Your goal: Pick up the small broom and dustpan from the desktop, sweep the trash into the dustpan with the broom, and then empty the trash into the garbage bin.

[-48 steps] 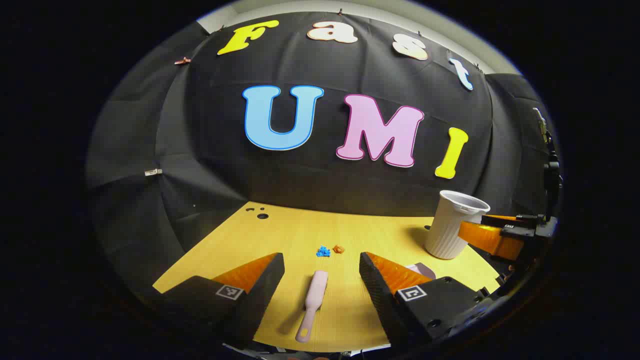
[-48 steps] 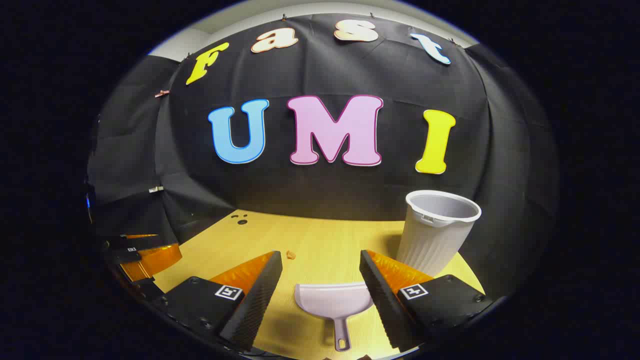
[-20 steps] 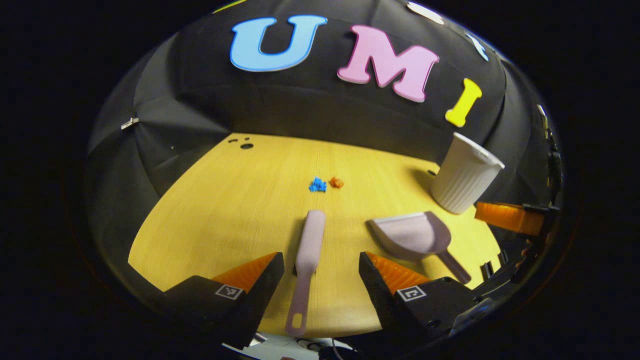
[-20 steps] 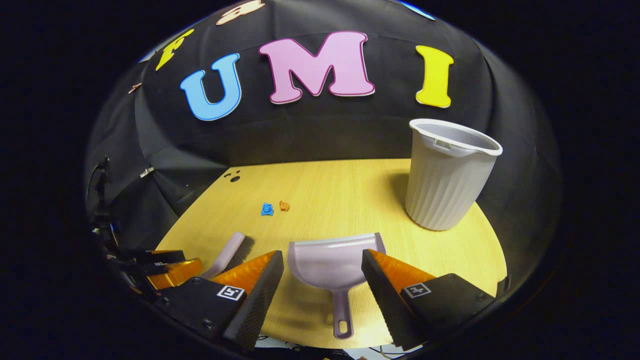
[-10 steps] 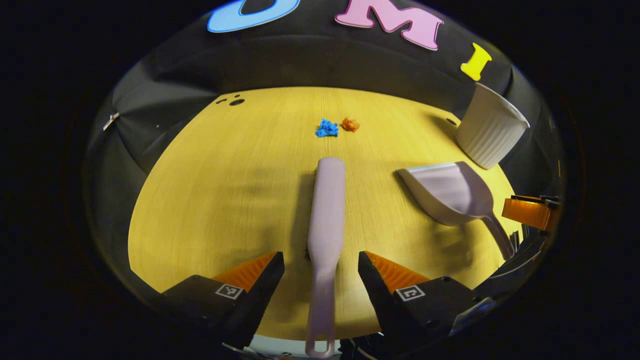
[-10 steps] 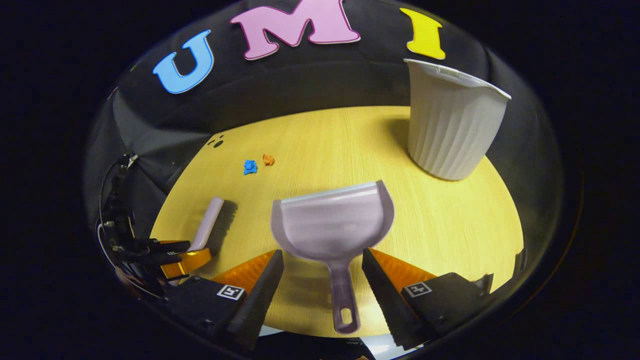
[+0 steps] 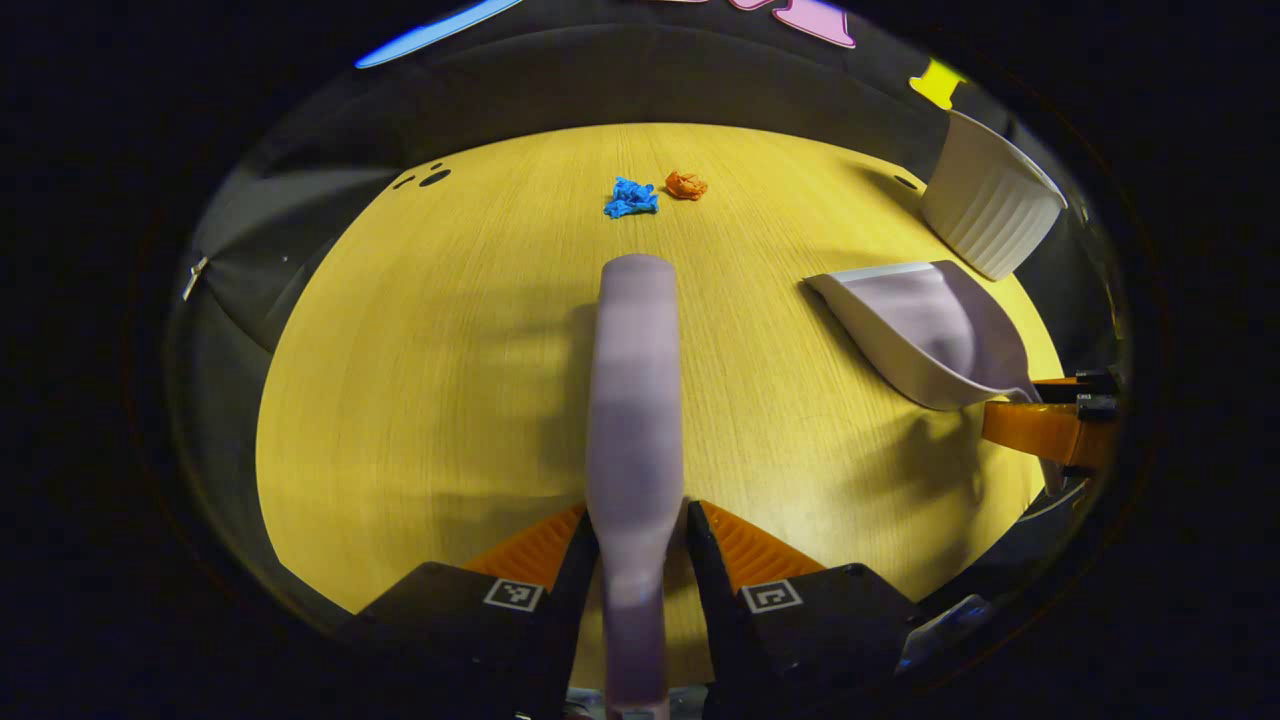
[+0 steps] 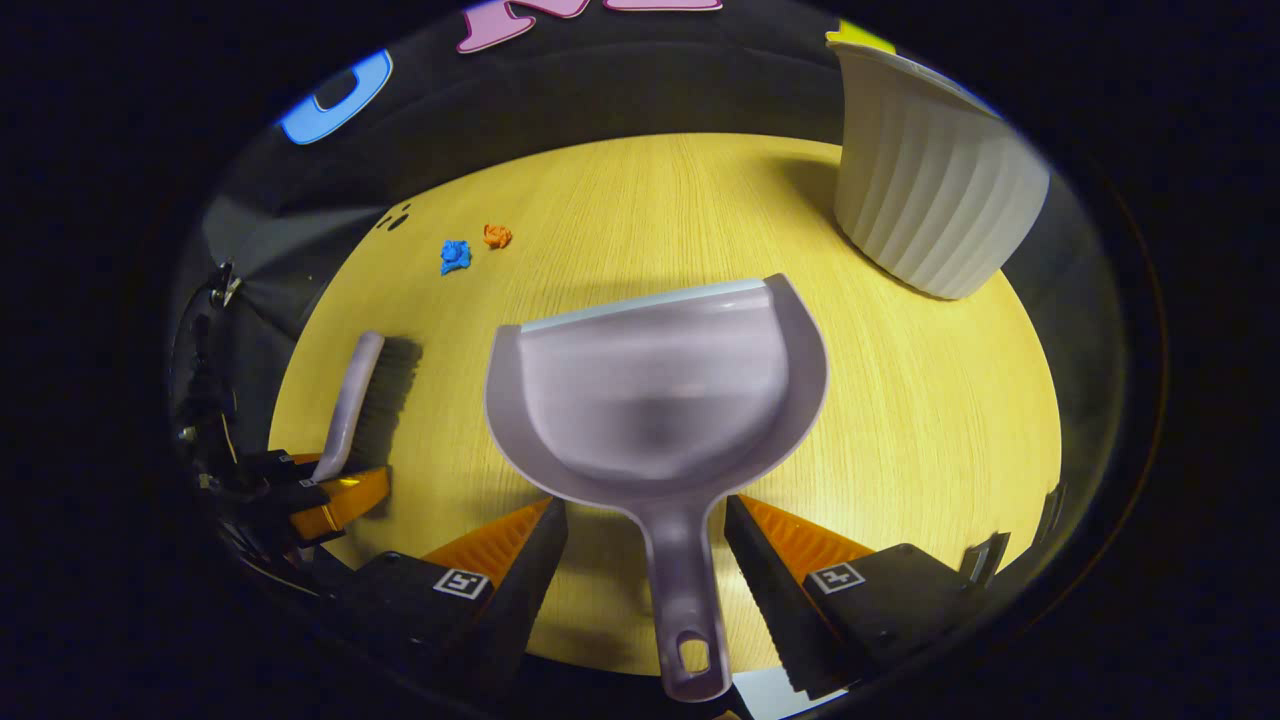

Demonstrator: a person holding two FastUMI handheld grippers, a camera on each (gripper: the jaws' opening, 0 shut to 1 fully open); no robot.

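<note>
In the left gripper view, my left gripper point(image 7: 637, 525) is shut on the pale lilac broom point(image 7: 634, 400), which points away across the yellow table point(image 7: 420, 380). Ahead lie a blue scrap point(image 7: 630, 197) and an orange scrap point(image 7: 686, 185). In the right gripper view, my right gripper point(image 8: 645, 525) stands open with the lilac dustpan point(image 8: 655, 390) lying between its fingers, handle toward me. The broom point(image 8: 350, 400) and left gripper point(image 8: 335, 495) appear at the left there. The dustpan point(image 7: 925, 325) and right gripper point(image 7: 1050, 425) sit at the right of the left gripper view.
A white ribbed bin point(image 8: 930, 200) stands upright at the table's far right, also seen as the bin point(image 7: 990, 215) in the left gripper view. Small dark holes point(image 7: 425, 180) mark the far left of the table. Black cloth walls ring the table.
Both grippers have come down and forward over their tools. The left gripper's fingers went from wide apart to shut on the broom handle; the right stays open around the dustpan.
</note>
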